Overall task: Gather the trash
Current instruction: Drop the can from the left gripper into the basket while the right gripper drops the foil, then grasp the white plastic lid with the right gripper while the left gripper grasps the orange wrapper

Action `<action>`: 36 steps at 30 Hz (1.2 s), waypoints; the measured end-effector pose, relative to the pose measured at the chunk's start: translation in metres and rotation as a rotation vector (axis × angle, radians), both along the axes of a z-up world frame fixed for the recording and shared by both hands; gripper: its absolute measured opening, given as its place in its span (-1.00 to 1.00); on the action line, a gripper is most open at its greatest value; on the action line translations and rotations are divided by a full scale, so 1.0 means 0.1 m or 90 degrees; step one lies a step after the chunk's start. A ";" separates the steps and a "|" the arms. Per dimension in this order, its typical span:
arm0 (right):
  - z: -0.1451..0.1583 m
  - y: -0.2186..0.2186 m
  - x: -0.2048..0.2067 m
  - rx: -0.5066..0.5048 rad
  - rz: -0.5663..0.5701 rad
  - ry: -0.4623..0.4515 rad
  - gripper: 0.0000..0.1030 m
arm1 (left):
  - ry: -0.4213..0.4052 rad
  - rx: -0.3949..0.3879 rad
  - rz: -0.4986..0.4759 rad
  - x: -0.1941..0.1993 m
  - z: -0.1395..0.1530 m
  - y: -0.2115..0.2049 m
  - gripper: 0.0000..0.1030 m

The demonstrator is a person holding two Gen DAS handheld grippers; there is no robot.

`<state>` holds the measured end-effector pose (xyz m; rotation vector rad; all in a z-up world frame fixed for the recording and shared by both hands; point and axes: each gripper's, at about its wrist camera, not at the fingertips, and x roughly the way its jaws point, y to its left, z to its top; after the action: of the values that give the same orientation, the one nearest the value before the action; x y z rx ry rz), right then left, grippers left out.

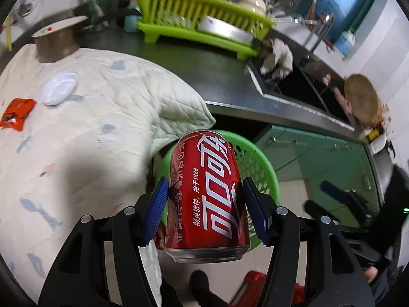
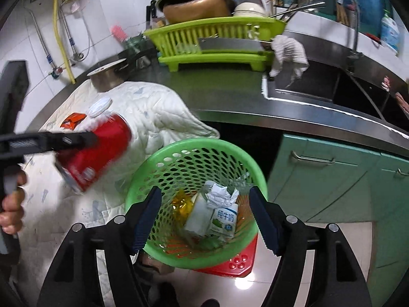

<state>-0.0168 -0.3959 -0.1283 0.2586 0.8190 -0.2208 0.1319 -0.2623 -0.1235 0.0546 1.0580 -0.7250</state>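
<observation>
We hold the red cola can (image 1: 208,194) in the left gripper (image 1: 205,207), its blue pads pressed on the can's two sides. In the left wrist view the can sits at lower centre, with the green basket (image 1: 265,168) showing behind it. In the right wrist view the can appears at middle left, above the white quilted cloth (image 2: 156,112) and just beside the basket rim, not yet over the opening.

The right gripper (image 2: 204,217) is spread and empty, hanging above the basket mouth. No earlier picture is given, so we state only that. Inside the basket lie a milk carton (image 2: 222,220), crumpled paper (image 2: 219,194) and a yellow wrapper (image 2: 180,202).

We judge the step in hand to be the carry of the can to the basket. The next move calls for bringing the can over the opening, then releasing it. The spread right gripper stands over that opening and may need to clear first.

Still on the cloth, at upper left of the left wrist view: an orange wrapper (image 1: 18,113) and a white lid (image 1: 60,90). These look like remaining trash. Beyond, a green dish rack (image 2: 217,43) and the sink (image 2: 319,81) occupy the counter, well apart from the basket.
</observation>
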 end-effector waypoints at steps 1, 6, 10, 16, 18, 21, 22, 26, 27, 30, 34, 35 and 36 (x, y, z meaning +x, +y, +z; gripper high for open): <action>0.01 -0.01 -0.03 0.002 -0.002 -0.001 0.34 | 0.006 0.006 -0.007 0.00 -0.08 -0.08 0.15; 0.00 -0.03 -0.15 0.007 -0.012 -0.008 0.34 | 0.038 0.030 -0.018 0.06 -0.37 -0.32 0.15; -0.02 -0.03 -0.20 0.010 -0.016 -0.005 0.34 | 0.052 0.044 -0.018 0.09 -0.53 -0.40 0.17; -0.01 -0.03 -0.25 0.013 -0.020 -0.008 0.34 | 0.069 0.038 -0.015 0.12 -0.65 -0.42 0.33; -0.01 -0.01 -0.24 0.012 -0.018 -0.008 0.34 | 0.073 0.037 -0.014 0.12 -0.66 -0.40 0.34; 0.00 0.00 -0.22 0.013 -0.013 -0.011 0.34 | 0.069 0.033 -0.012 0.11 -0.62 -0.34 0.34; 0.02 0.03 -0.21 0.011 -0.009 -0.013 0.36 | 0.066 0.031 -0.008 0.10 -0.59 -0.31 0.34; 0.07 0.08 -0.12 0.005 0.006 -0.020 0.37 | 0.047 0.026 0.007 0.13 -0.45 -0.16 0.34; 0.09 0.09 -0.10 0.003 0.009 -0.021 0.37 | 0.039 0.026 0.012 0.13 -0.40 -0.11 0.34; 0.13 0.16 0.00 -0.001 0.025 -0.026 0.37 | 0.029 0.022 0.034 0.18 -0.29 0.09 0.34; 0.15 0.27 0.16 -0.004 0.052 -0.027 0.37 | 0.016 0.019 0.072 0.26 -0.16 0.40 0.34; 0.15 0.30 0.21 -0.004 0.059 -0.028 0.37 | 0.010 0.021 0.086 0.29 -0.12 0.51 0.34; 0.15 0.33 0.25 -0.003 0.065 -0.027 0.37 | 0.006 0.024 0.097 0.31 -0.10 0.59 0.34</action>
<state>0.0084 -0.3632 -0.1134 0.2156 0.7877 -0.1213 0.1628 -0.2036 -0.1334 0.0034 1.0723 -0.5682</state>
